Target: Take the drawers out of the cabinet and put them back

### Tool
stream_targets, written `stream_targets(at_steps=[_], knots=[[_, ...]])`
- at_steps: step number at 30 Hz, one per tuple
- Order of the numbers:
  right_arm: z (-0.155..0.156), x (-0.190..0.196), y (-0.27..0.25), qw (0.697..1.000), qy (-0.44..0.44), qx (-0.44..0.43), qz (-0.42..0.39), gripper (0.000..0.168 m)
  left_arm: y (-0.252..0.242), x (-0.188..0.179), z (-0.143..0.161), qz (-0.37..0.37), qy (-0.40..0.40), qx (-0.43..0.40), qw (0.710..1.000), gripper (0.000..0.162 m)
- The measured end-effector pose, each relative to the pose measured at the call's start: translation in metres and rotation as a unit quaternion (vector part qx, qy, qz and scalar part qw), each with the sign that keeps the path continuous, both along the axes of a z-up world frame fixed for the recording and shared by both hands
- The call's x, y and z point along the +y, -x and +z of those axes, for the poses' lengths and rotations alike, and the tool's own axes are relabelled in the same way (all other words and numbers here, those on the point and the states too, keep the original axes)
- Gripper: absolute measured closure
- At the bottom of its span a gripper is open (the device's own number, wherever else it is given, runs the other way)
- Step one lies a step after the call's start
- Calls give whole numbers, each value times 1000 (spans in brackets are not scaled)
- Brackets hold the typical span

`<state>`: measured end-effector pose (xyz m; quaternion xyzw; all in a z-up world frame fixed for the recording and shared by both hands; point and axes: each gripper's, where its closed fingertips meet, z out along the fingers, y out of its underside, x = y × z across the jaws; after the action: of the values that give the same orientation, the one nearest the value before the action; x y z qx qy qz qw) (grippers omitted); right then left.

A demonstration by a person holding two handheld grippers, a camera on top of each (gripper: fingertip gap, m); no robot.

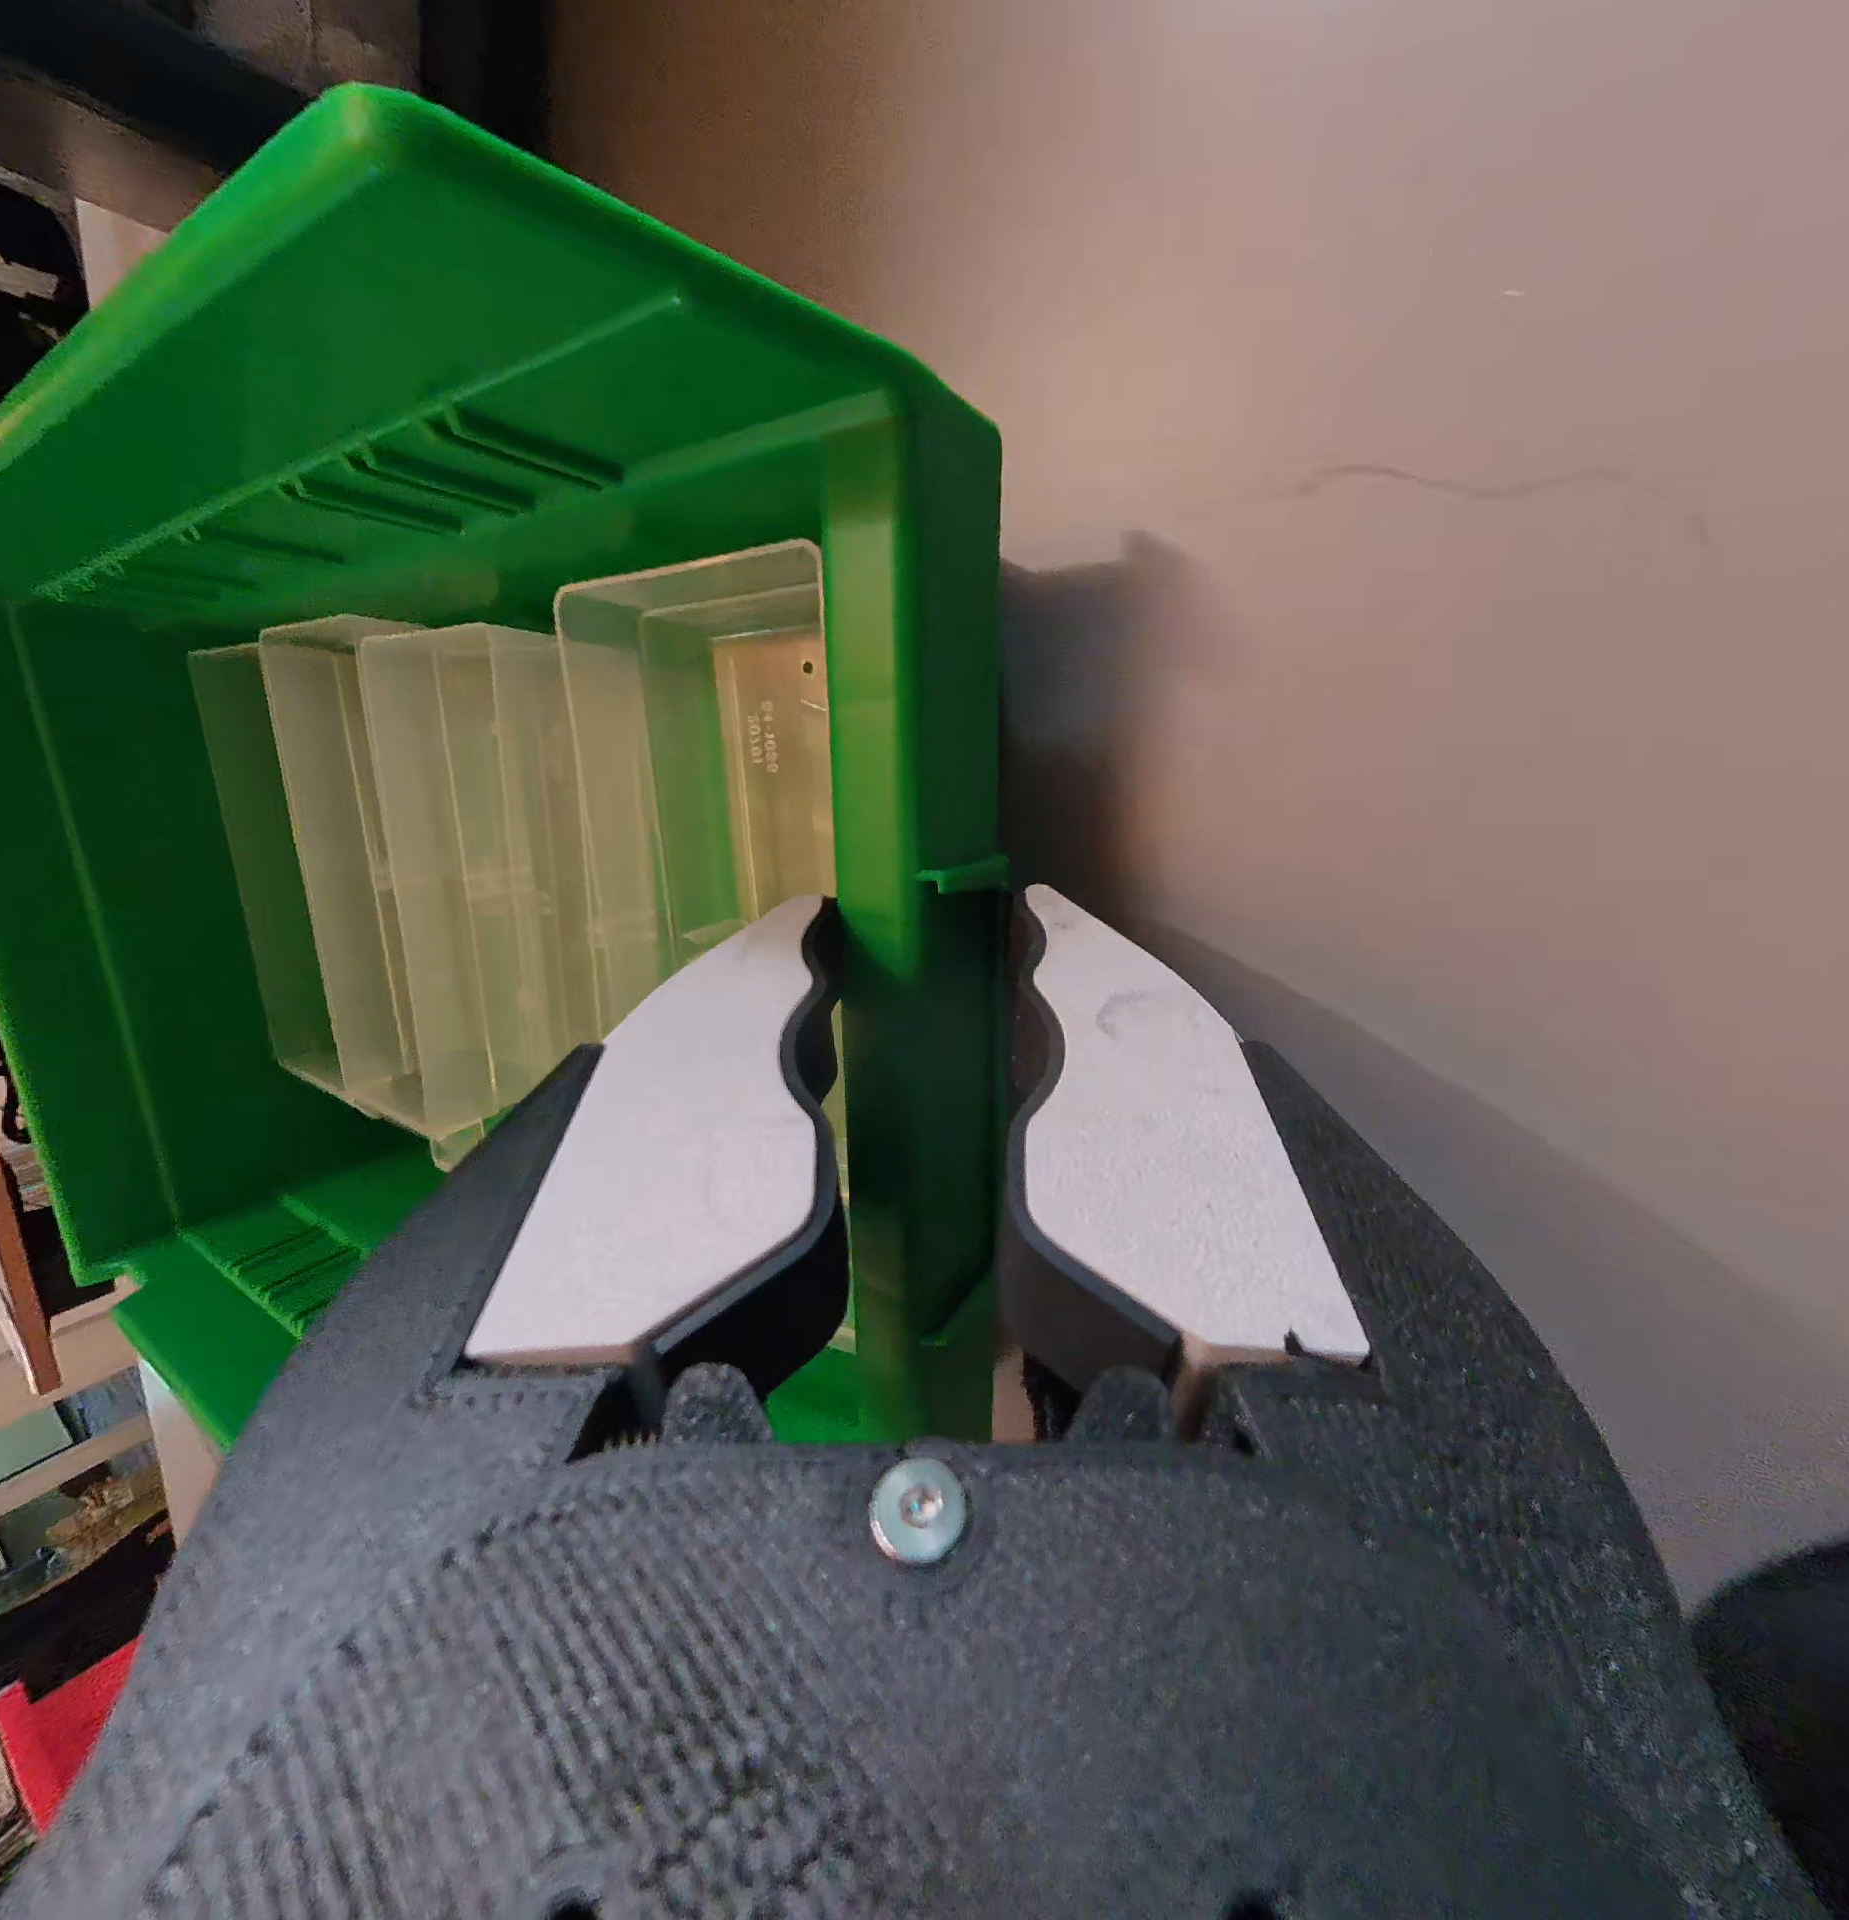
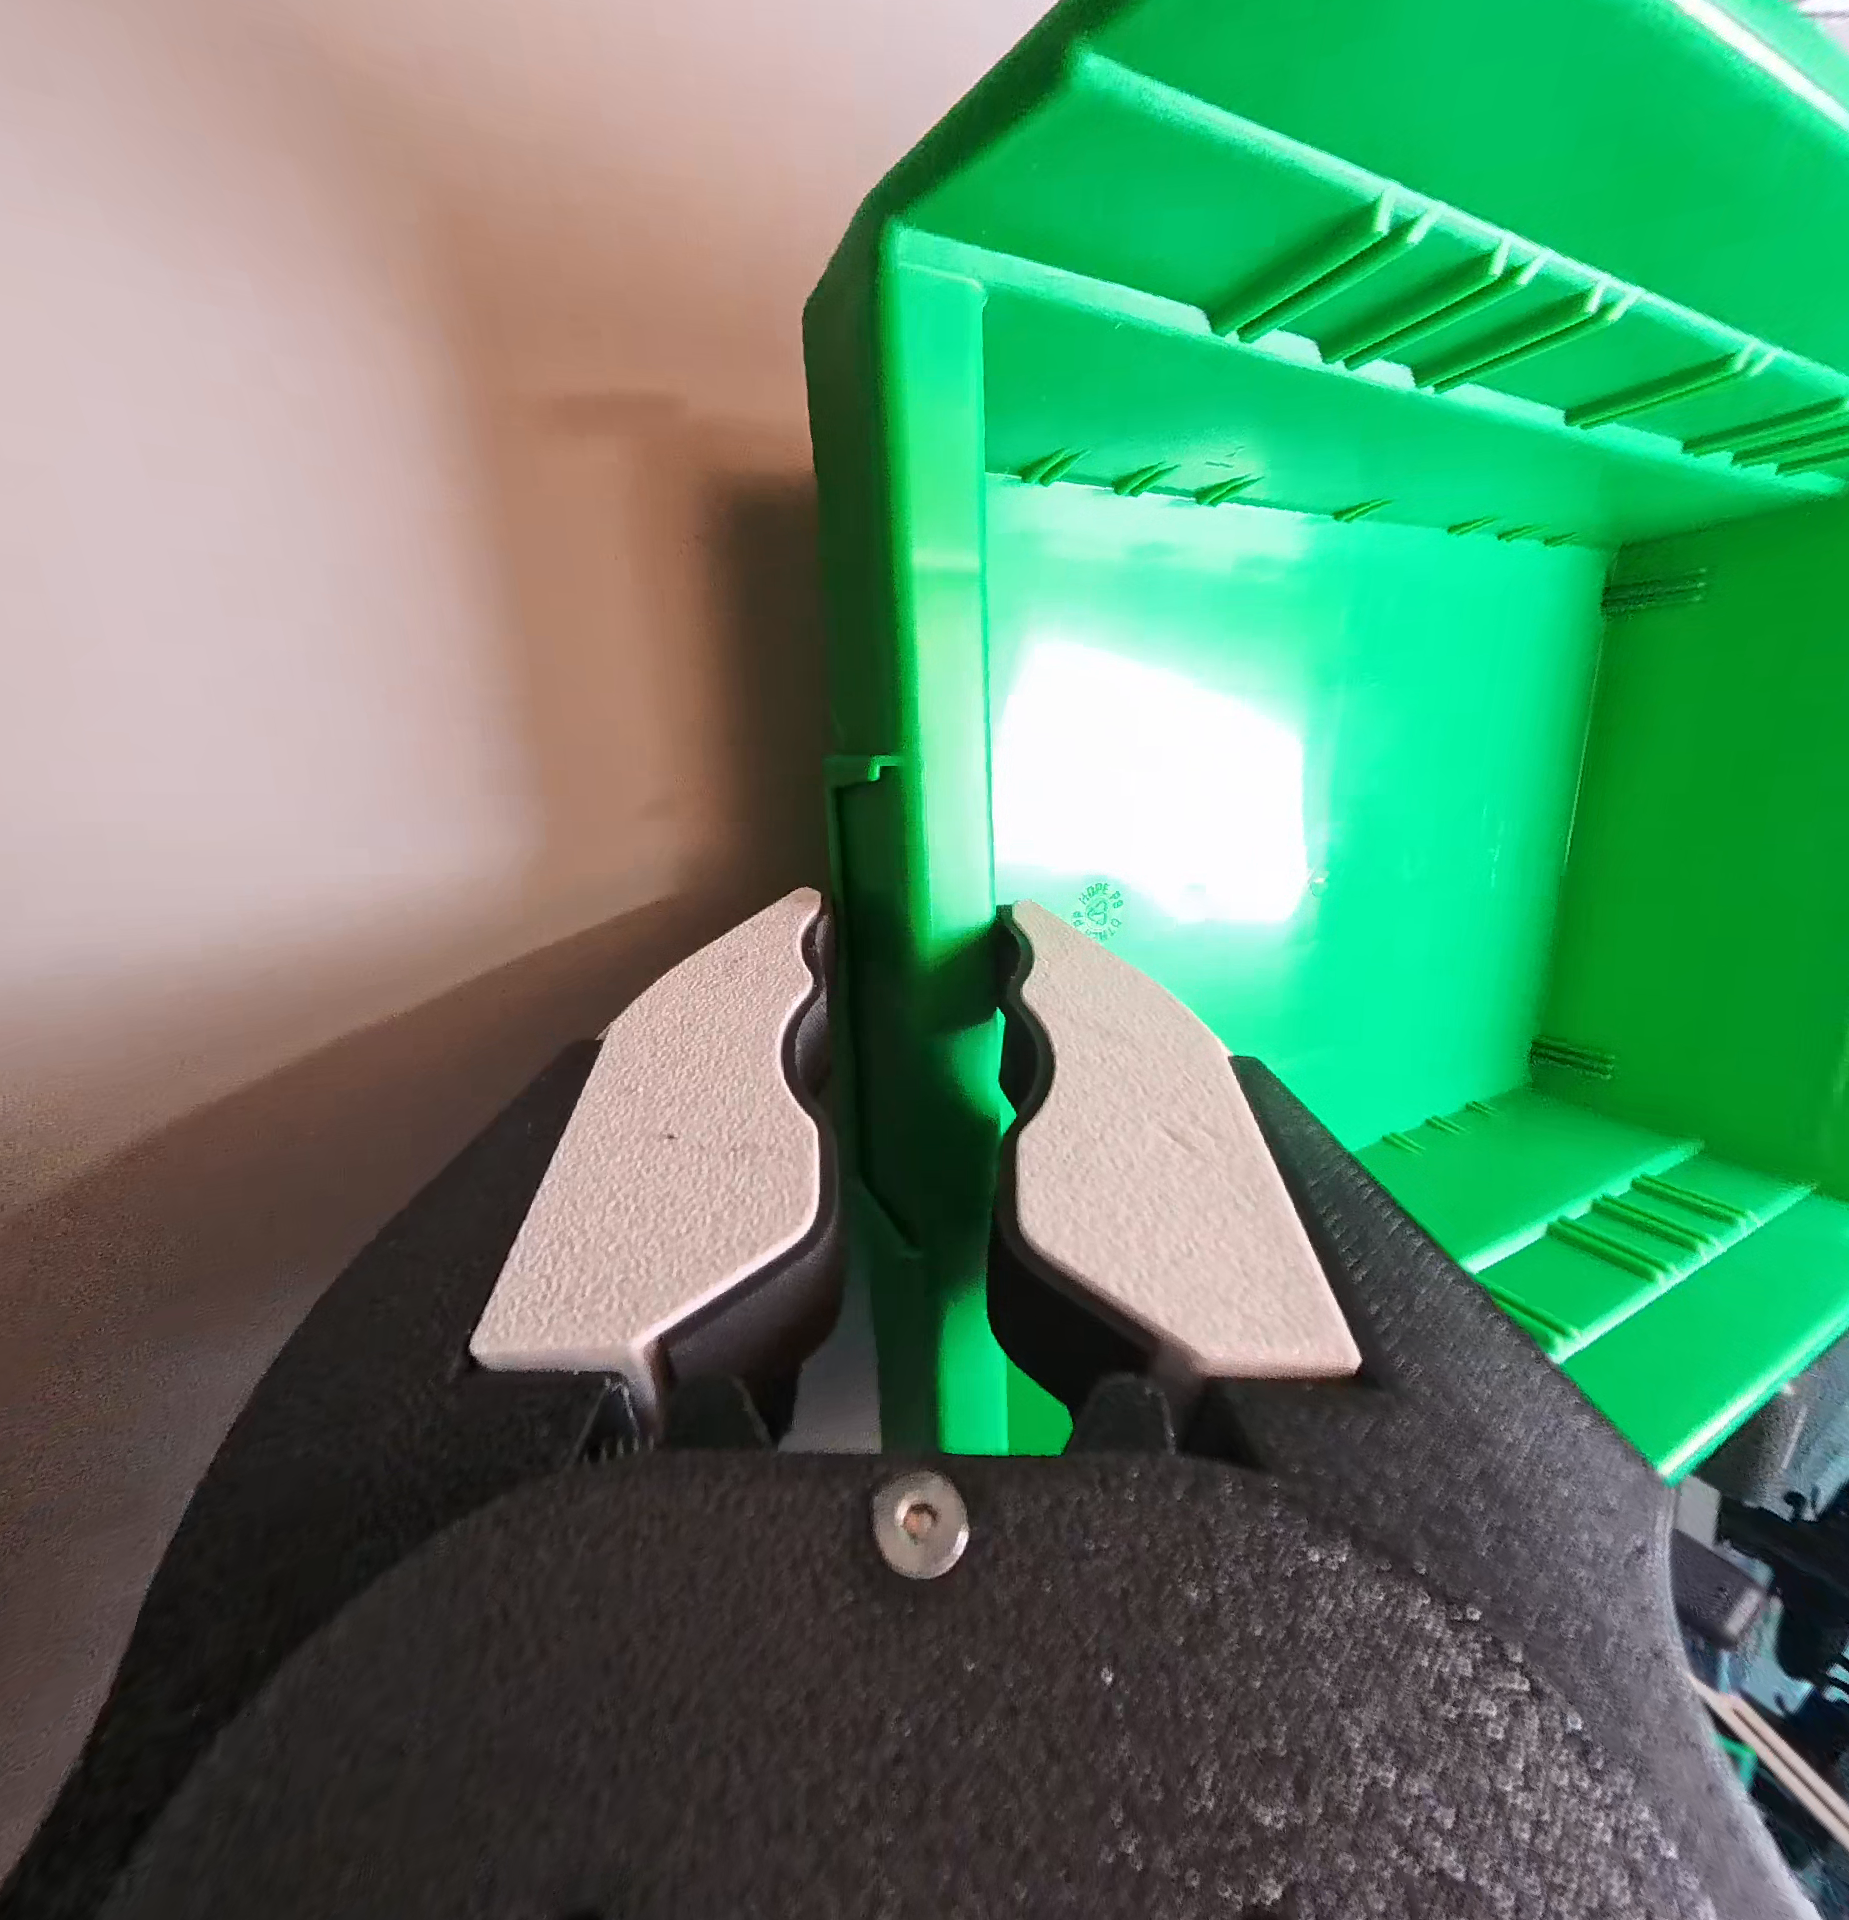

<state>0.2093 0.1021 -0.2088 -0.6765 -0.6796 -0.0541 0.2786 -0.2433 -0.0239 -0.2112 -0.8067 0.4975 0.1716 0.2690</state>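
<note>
The bright green plastic cabinet (image 1: 400,343), an open-fronted box with ribbed drawer runners along its inner walls, is held tilted in front of a plain beige wall (image 1: 1419,416). Both grippers grasp it, each by one of its front side walls.

Inside the cabinet, in the left wrist view, several clear plastic drawers (image 1: 452,862) stand side by side in the runners, and one further clear drawer (image 1: 691,748) sits just beside the wall that the gripper holds. In the right wrist view the part of the cabinet (image 2: 1263,727) in sight holds no drawers; only its glossy back panel and bare runners show.

The left gripper (image 1: 920,914), black with grey fingers (image 1: 691,1122), is closed partway, clamped on the cabinet's side wall, one finger inside and one outside. The right gripper (image 2: 915,920), of the same make, pinches the opposite side wall in the same way, its grey fingers (image 2: 1148,1143) pressed against both faces.

Beyond the cabinet's far side in the left wrist view lie blurred shelves and a red object (image 1: 47,1756).
</note>
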Motion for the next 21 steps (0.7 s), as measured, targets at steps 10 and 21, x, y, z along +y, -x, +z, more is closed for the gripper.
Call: stream_targets(at_steps=[10,21], knots=[[23,32,2,997,-43,36,-55,116,13,59,0,0,-1,-1,1000,130],[105,-56,144,942,-40,329,52,125,14,74,27,21,-52,-87,995,126]])
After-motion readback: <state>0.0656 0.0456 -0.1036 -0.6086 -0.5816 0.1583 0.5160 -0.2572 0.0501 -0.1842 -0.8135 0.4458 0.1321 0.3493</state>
